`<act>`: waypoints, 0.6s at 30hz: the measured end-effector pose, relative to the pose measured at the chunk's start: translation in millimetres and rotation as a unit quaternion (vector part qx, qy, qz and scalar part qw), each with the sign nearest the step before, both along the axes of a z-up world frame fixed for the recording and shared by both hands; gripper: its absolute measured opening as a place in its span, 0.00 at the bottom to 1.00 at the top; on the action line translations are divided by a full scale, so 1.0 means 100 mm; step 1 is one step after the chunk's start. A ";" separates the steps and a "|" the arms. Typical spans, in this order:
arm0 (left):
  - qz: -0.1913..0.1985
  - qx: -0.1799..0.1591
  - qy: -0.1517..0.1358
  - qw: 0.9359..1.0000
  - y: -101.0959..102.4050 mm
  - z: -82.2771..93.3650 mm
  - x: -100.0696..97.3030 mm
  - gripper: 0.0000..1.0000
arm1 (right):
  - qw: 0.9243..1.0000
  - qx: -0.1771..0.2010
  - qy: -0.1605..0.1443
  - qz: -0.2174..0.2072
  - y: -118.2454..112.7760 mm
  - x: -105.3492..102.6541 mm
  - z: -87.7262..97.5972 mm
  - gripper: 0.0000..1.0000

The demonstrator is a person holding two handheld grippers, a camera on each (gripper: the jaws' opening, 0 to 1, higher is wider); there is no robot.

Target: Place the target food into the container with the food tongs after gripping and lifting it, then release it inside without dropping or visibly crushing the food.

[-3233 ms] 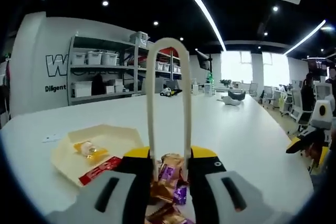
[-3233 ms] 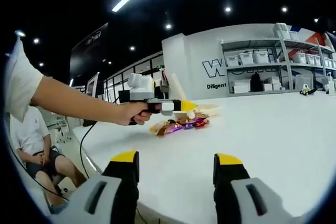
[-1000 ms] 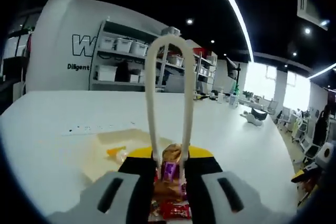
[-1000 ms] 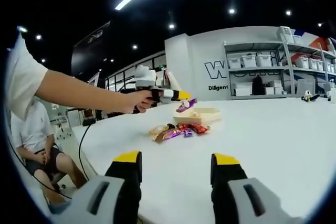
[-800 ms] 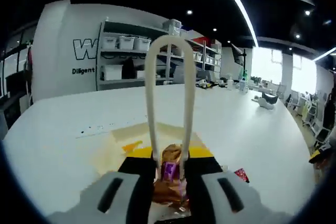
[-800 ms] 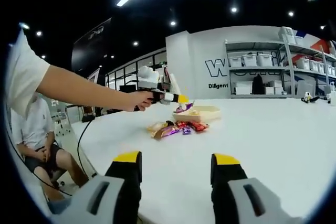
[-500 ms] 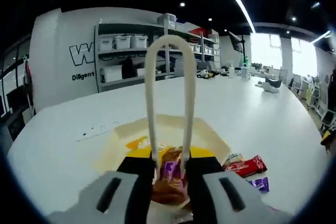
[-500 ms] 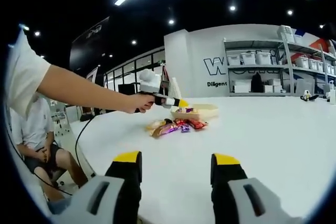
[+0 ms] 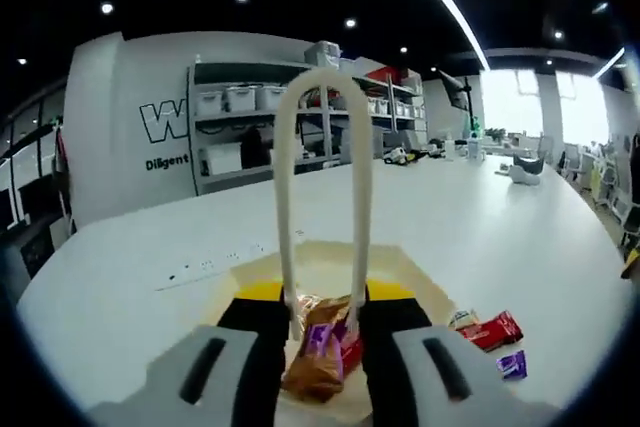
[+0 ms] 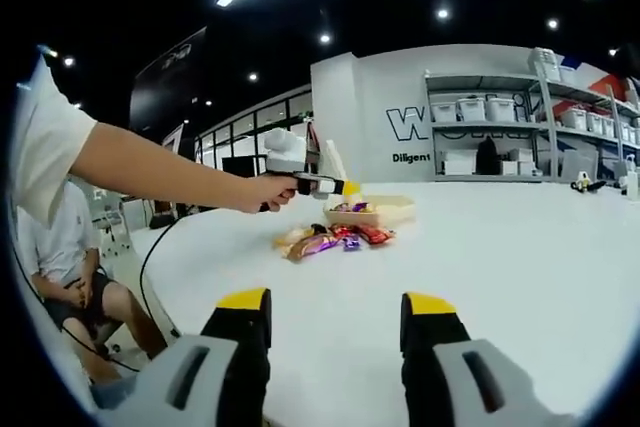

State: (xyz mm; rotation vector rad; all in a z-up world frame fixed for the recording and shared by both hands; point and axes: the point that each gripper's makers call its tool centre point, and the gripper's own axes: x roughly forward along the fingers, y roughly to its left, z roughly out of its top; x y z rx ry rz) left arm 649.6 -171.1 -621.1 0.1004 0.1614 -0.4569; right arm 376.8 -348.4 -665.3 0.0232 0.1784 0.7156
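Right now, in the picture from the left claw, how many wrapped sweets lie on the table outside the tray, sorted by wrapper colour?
Pale gold sweet: 1
Red sweet: 1
Purple sweet: 1
Total: 3
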 end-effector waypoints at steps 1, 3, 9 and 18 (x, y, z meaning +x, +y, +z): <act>-0.006 -0.008 -0.012 1.000 -0.03 0.09 -0.02 0.26 | 1.000 -0.001 -0.002 0.000 0.01 0.00 0.01 0.49; -0.021 -0.025 -0.014 0.999 -0.12 0.18 -0.09 0.27 | 1.000 -0.002 -0.004 0.001 0.01 0.00 0.03 0.49; -0.091 -0.038 -0.012 0.995 -0.47 0.28 -0.39 0.27 | 1.000 0.003 -0.009 -0.002 -0.01 0.01 0.08 0.49; -0.225 -0.044 0.033 0.973 -1.04 0.04 -0.92 0.26 | 1.000 0.009 -0.011 0.001 0.01 -0.04 0.09 0.49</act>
